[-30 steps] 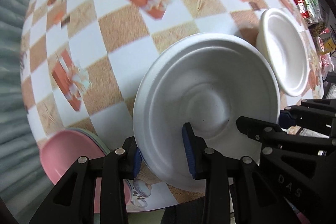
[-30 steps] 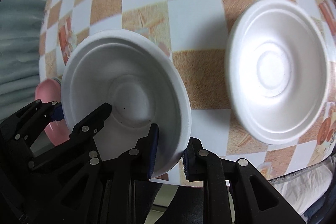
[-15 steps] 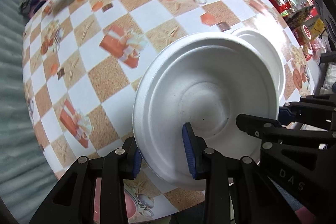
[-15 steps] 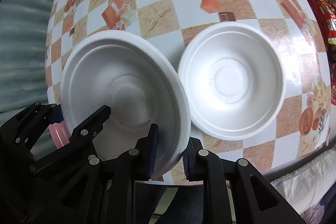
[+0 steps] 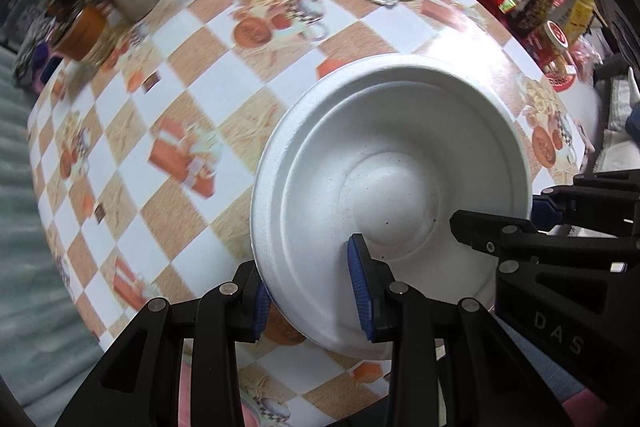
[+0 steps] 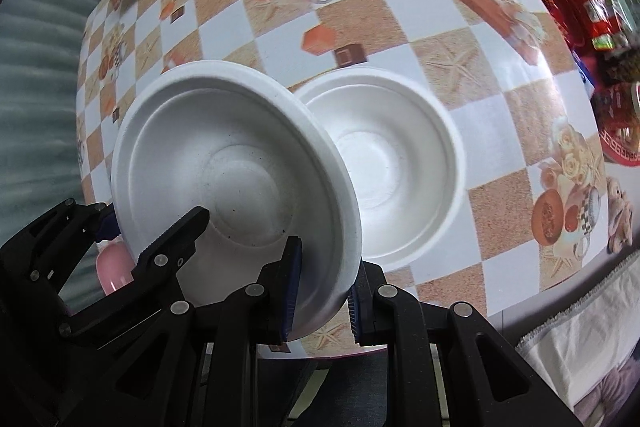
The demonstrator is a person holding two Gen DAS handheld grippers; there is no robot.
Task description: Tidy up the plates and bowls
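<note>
1. Between my two grippers hangs a white bowl [image 5: 392,187], above the table [image 5: 208,75].
2. My left gripper [image 5: 312,301] is clamped on its near-left rim.
3. My right gripper [image 6: 322,293] is clamped on its near-right rim.
4. Just right of the held bowl, ahead of my right gripper, a second bowl [image 6: 404,163] rests on the table, partly overlapped.

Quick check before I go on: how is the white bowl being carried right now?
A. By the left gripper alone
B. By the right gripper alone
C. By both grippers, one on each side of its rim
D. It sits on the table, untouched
C: the left gripper and the right gripper each pinch the rim of the white bowl.
</note>
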